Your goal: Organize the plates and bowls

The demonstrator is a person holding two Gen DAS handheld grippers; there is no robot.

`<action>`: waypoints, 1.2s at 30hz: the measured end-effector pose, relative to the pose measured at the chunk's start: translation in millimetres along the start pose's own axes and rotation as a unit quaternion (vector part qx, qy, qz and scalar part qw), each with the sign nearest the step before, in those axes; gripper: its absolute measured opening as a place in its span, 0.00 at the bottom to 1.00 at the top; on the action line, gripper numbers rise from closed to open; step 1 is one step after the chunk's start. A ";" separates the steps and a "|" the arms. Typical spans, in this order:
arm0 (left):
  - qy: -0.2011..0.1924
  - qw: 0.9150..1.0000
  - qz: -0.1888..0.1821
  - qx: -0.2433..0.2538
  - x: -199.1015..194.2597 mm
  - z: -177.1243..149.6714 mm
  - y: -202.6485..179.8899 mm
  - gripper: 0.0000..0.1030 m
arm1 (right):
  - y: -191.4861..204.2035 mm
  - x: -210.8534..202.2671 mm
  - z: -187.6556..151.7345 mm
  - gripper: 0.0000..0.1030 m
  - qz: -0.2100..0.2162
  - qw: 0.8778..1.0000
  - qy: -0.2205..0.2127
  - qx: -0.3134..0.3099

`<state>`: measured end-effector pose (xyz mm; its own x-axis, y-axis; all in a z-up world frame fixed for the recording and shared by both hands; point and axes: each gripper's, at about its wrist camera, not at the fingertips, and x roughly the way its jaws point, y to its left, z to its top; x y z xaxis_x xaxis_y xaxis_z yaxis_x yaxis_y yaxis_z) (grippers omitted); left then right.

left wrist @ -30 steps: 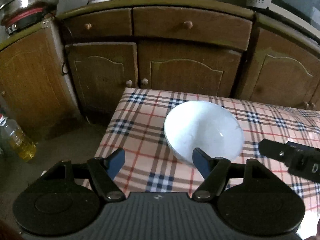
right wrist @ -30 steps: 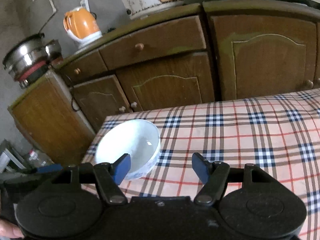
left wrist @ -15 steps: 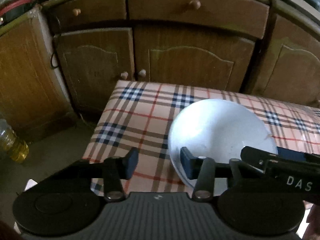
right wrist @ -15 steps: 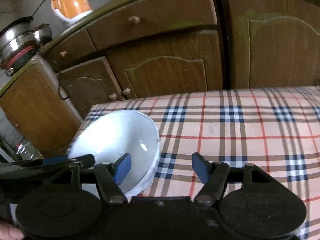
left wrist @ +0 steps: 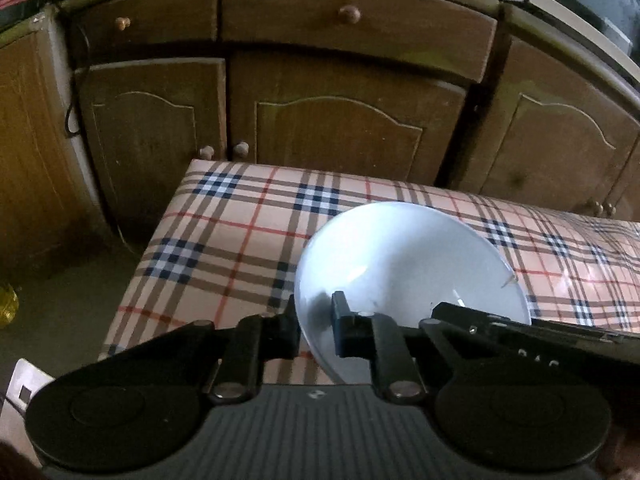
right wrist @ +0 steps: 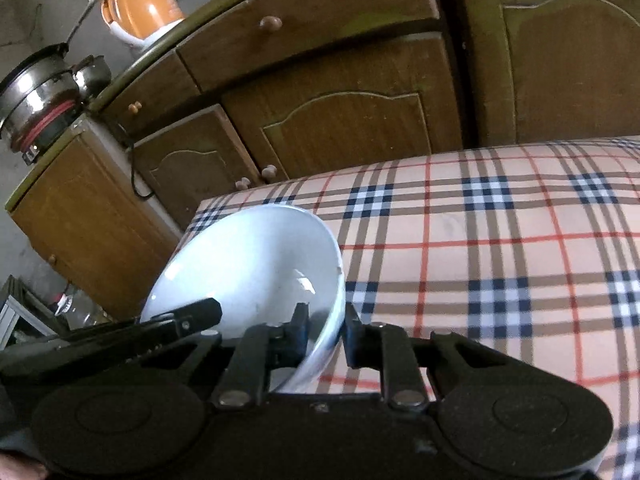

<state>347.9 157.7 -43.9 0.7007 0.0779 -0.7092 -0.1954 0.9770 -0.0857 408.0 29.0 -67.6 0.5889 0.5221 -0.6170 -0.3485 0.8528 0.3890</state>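
Both grippers hide the bowl's (left wrist: pixel 404 264) near rim. Left gripper (left wrist: pixel 316 326) and right gripper (right wrist: pixel 326 334) have just closed, each pinching that rim. The bowl sits near the table's (left wrist: pixel 224 248) corner, bare cloth beyond.

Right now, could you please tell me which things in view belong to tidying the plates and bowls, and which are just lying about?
Part of the job:
- white bowl
- left claw, clamped on the bowl's rim
- right claw, clamped on the rim too

Just lying about:
- orange kettle
- steel pot
- microwave
- checked tablecloth
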 end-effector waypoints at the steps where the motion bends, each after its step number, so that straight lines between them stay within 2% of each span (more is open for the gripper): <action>1: 0.000 1.000 -0.001 0.001 -4.3 -0.7 -2.7 0.15 | -0.4 -3.9 -0.4 0.22 0.000 1.000 -0.001 0.001; 23: -0.053 0.998 0.006 0.026 -141.9 -22.6 -57.0 0.16 | 13.1 -166.4 -19.6 0.23 -0.012 0.998 -0.065 -0.015; 36: -0.070 0.997 0.004 0.035 -188.9 -50.1 -71.7 0.17 | 17.9 -231.1 -52.6 0.23 -0.016 0.996 -0.082 -0.014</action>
<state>195.2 63.0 61.1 0.7894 0.1075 -0.6043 -0.1558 0.9874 -0.0278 227.3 -75.6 45.9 0.7105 0.4870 -0.5080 -0.3465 0.8704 0.3497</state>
